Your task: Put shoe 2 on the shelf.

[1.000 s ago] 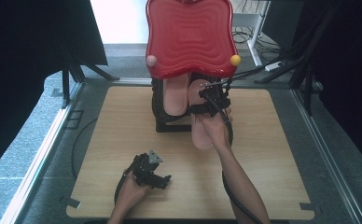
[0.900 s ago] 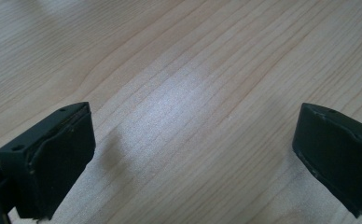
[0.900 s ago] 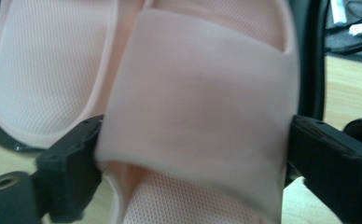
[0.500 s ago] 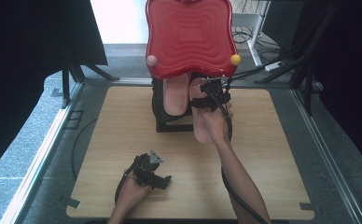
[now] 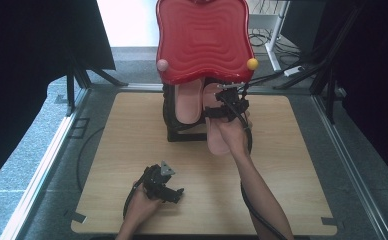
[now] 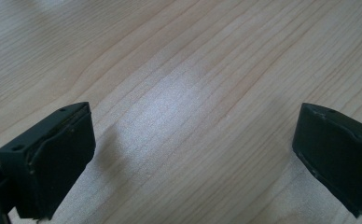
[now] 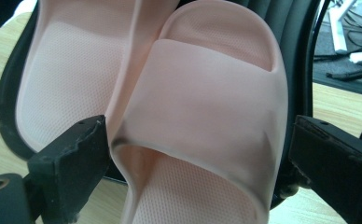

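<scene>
Right tongs (image 7: 195,154) astride pink slipper (image 7: 207,116) at black rack (image 5: 174,131)

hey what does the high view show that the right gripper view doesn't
High view alone: the red wavy board with a pink ball and a yellow ball, the left tool resting open on the wooden table, and both forearms.

Right gripper view alone: the dotted texture of the insoles, and the right tool with its jaws set either side of the strap of the nearer pink slipper; whether the pads press on it is unclear.

Both: two pink slippers, the farther one in the black rack.
</scene>
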